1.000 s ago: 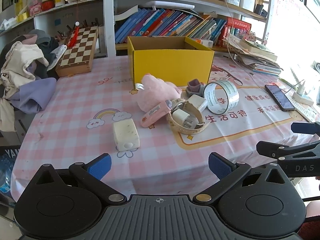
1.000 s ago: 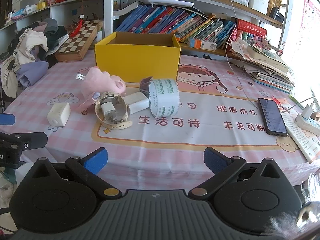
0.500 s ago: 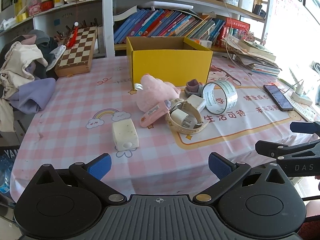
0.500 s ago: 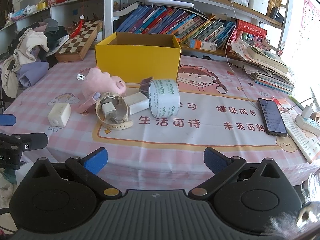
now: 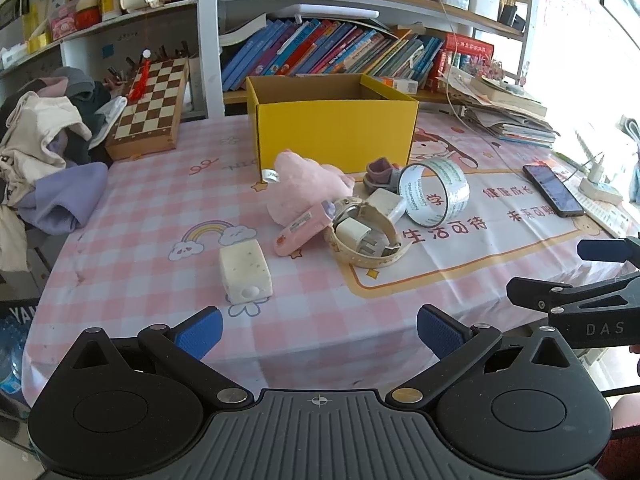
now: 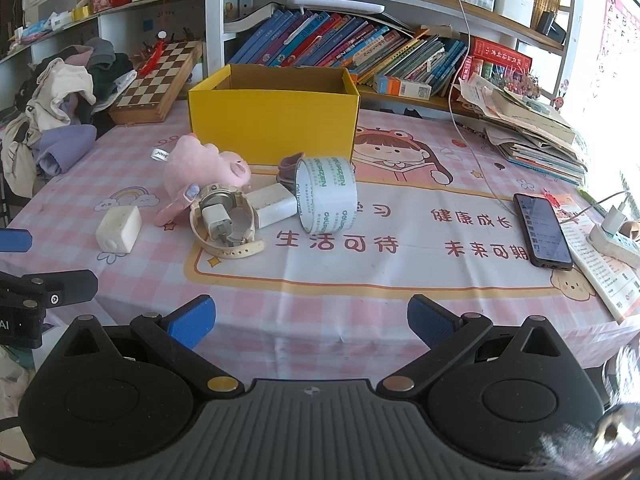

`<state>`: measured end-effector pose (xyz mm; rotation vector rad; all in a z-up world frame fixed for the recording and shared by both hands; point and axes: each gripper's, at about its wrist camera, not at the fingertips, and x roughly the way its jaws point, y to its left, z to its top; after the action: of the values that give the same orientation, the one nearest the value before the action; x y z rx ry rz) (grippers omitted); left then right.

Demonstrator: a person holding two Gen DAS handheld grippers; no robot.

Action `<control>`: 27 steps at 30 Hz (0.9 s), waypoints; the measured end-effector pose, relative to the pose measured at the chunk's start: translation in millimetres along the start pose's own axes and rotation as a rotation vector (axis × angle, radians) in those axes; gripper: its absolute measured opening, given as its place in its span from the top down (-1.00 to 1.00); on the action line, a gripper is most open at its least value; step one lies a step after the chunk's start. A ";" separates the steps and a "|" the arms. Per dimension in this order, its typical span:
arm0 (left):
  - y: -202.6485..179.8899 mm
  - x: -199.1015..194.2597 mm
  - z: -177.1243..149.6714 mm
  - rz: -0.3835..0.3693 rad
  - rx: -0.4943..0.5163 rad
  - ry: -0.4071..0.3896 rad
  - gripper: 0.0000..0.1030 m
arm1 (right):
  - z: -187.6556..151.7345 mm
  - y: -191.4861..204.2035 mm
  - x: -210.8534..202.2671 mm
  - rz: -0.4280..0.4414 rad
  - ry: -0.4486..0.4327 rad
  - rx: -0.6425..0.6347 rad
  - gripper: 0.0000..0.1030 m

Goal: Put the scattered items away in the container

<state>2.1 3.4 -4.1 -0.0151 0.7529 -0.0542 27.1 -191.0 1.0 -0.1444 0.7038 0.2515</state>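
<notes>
A yellow open box point(image 5: 334, 128) point(image 6: 272, 124) stands at the table's back middle. In front of it lie a pink plush toy point(image 5: 308, 188) point(image 6: 202, 170), a pink device point(image 5: 304, 228), a cream watch point(image 5: 366, 236) point(image 6: 224, 220) around a white charger, another white charger point(image 6: 274, 204), a clear tape roll point(image 5: 434, 192) point(image 6: 326, 194), a small purple item point(image 5: 380, 174) and a white block point(image 5: 244, 270) point(image 6: 119, 228). My left gripper point(image 5: 318, 330) is open and empty at the front edge, near the white block. My right gripper point(image 6: 310, 318) is open and empty, in front of the tape roll.
A black phone point(image 5: 552, 196) point(image 6: 542, 230) and a power strip point(image 6: 616, 240) lie at the right. A chessboard point(image 5: 150, 110) and a pile of clothes point(image 5: 44, 148) sit at the back left. Stacked books point(image 6: 528, 128) stand at the back right, with bookshelves behind.
Both grippers have drifted very slightly; the items on the table have not moved.
</notes>
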 end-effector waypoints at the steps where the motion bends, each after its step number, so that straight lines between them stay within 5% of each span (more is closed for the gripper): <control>1: 0.2 0.5 0.1 -0.002 -0.001 0.002 -1.00 | -0.1 0.0 0.0 0.000 0.001 0.000 -1.00; 27: -0.6 2.2 0.3 -0.051 0.005 0.011 -1.00 | 2.1 0.4 1.8 0.034 0.016 -0.004 -1.00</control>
<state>3.8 2.7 -5.3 -0.0298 0.7632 -0.1052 29.6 -189.9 1.4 -0.1383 0.7219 0.2850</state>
